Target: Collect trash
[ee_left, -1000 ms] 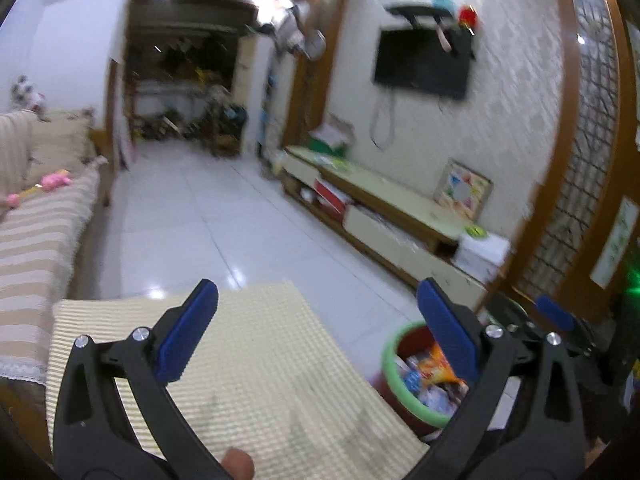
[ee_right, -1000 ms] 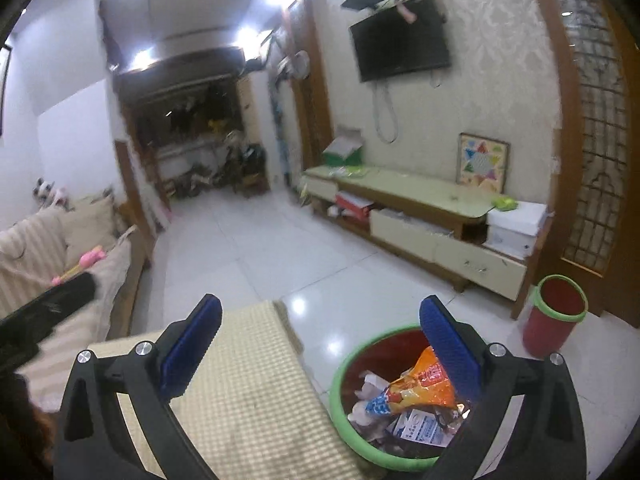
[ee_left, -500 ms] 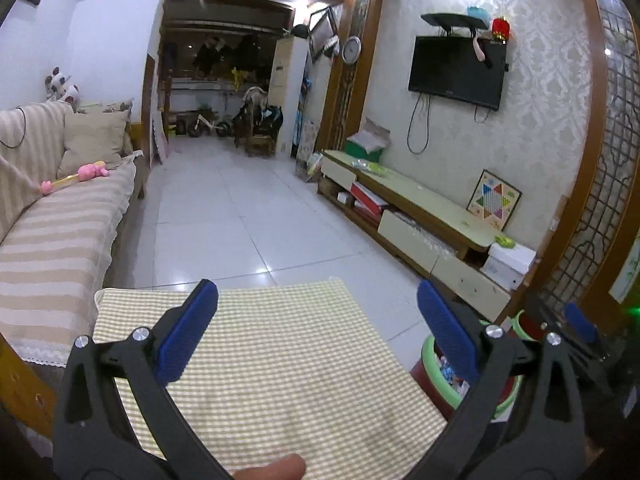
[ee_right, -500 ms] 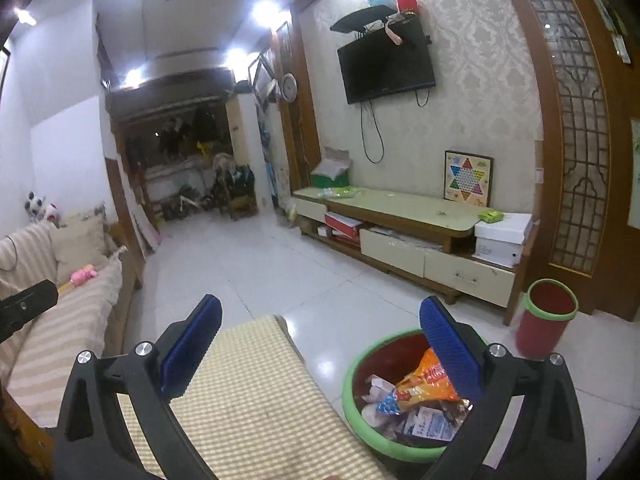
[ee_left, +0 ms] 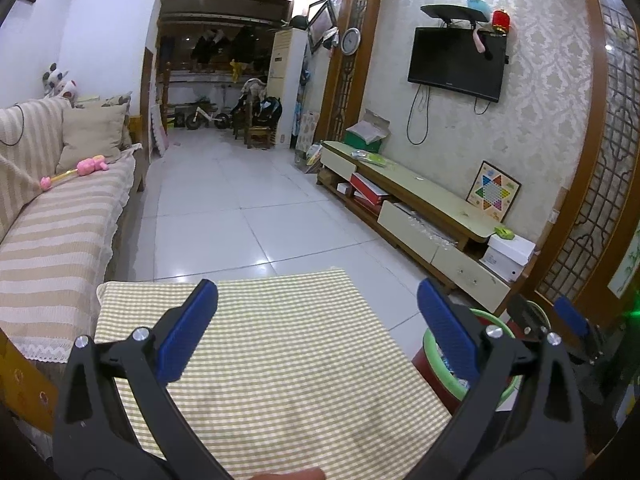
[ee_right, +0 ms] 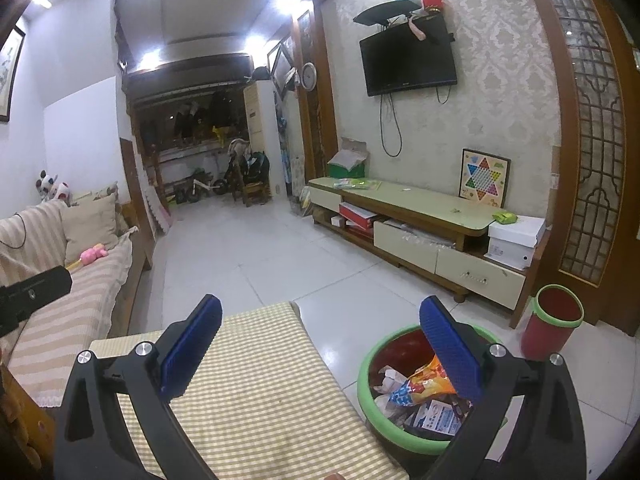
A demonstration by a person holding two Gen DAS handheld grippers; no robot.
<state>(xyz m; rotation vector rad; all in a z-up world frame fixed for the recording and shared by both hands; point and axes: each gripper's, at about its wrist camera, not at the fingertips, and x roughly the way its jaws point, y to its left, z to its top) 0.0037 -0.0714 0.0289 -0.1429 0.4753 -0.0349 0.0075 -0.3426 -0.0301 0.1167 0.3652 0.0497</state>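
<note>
A red bin with a green rim [ee_right: 370,376] stands on the floor just right of the checked table; wrappers and packets [ee_right: 420,390] fill it. In the left wrist view the same bin [ee_left: 430,344] peeks out behind my right finger. My left gripper [ee_left: 318,320] is open above the yellow checked tablecloth [ee_left: 272,368], nothing between its blue pads. My right gripper [ee_right: 320,338] is open too, empty, spanning the table's right edge and the bin. The right gripper's blue tip [ee_left: 570,314] shows at the far right of the left wrist view.
A striped sofa [ee_left: 52,232] with a pink toy [ee_left: 86,168] runs along the left. A low TV cabinet [ee_right: 424,232] lines the right wall under a television [ee_right: 408,60]. A smaller red bin [ee_right: 554,322] stands by the cabinet's end. White tiled floor [ee_left: 240,208] stretches ahead.
Both views have risen and tilted up, showing more room and less table. The bin has slid lower and farther right in the left wrist view. Both grippers stayed open.
</note>
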